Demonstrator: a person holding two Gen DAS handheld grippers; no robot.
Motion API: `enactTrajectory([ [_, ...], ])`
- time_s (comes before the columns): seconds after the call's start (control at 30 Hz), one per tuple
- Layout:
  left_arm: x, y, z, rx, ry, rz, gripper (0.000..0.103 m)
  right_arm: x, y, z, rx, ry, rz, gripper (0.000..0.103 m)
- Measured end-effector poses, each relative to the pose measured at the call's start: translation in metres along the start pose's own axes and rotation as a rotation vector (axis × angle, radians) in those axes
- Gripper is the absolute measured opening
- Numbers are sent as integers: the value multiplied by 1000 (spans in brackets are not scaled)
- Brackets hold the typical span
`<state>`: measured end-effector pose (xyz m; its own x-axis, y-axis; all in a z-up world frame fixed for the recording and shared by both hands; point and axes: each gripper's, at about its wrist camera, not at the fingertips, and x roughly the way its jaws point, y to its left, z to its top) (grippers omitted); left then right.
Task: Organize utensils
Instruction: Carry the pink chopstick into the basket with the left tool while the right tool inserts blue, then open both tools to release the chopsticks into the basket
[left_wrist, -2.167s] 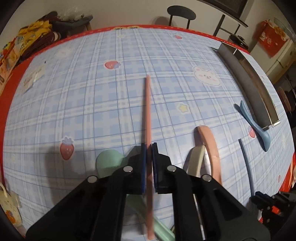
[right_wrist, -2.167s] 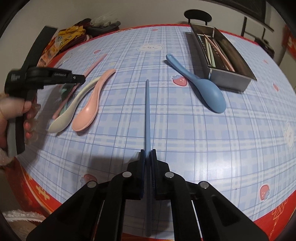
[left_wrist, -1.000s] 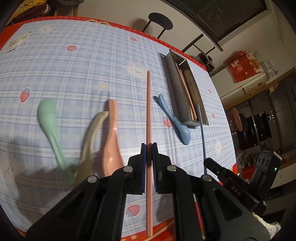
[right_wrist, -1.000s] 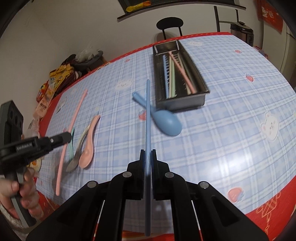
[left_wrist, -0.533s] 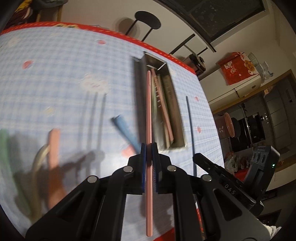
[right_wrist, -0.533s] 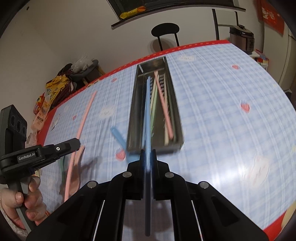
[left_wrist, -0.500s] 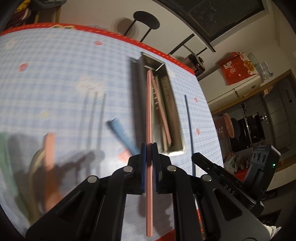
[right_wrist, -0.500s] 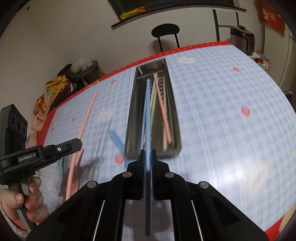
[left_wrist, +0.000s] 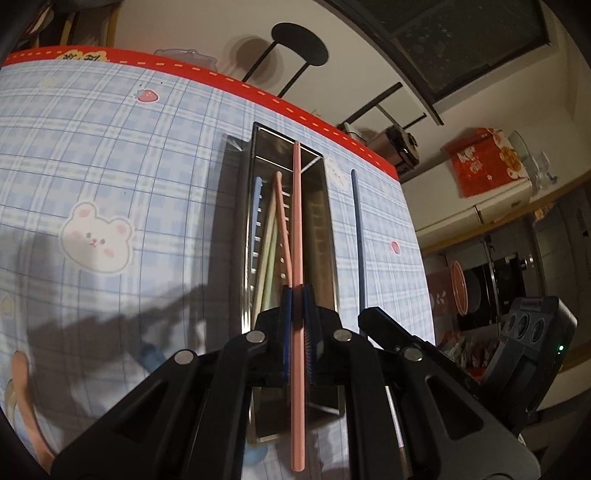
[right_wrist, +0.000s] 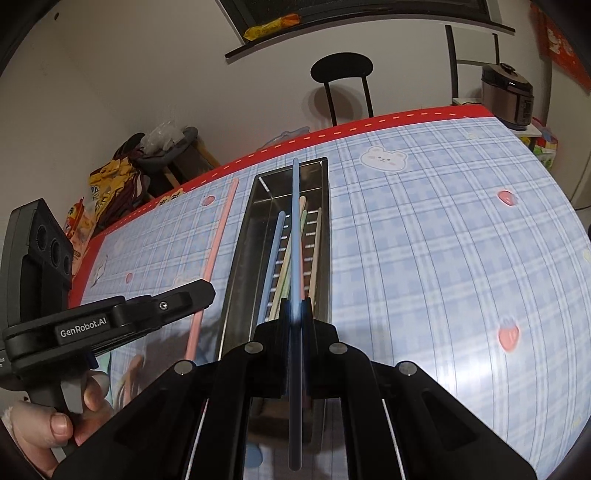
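My left gripper (left_wrist: 296, 295) is shut on a pink chopstick (left_wrist: 296, 221) and holds it lengthwise above the long metal tray (left_wrist: 330, 236). My right gripper (right_wrist: 295, 306) is shut on a blue chopstick (right_wrist: 294, 221), held lengthwise over the same tray (right_wrist: 242, 251). The tray holds several chopsticks: blue, green, cream and pink. In the left wrist view the blue chopstick (left_wrist: 357, 229) shows just right of the tray. In the right wrist view the pink chopstick (right_wrist: 216, 251) shows just left of it.
The tray lies on a blue plaid tablecloth with a red border (right_wrist: 443, 229). Spoons lie partly hidden at the near left (left_wrist: 22, 373). A black stool (right_wrist: 341, 70) stands behind the table. A rice cooker (right_wrist: 508, 96) sits at far right.
Both grippers have carried their chopsticks from the spoons' area toward the tray and closer over it. The tray now lies straight ahead under both chopsticks.
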<state>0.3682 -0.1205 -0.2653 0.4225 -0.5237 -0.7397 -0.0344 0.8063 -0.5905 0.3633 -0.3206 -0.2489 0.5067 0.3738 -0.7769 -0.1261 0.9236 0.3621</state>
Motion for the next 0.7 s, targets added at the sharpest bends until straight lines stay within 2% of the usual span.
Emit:
enactTrajectory([
  [0.23, 18, 4, 7, -9, 15, 36, 10, 19, -7, 6, 29, 20, 9, 6],
  [0.53, 30, 1, 10, 3, 33, 46, 9, 27, -9, 8, 48, 26, 10, 7],
  [0.7, 28, -4, 13, 19, 26, 55, 22, 23, -8, 12, 44, 14, -6, 8],
])
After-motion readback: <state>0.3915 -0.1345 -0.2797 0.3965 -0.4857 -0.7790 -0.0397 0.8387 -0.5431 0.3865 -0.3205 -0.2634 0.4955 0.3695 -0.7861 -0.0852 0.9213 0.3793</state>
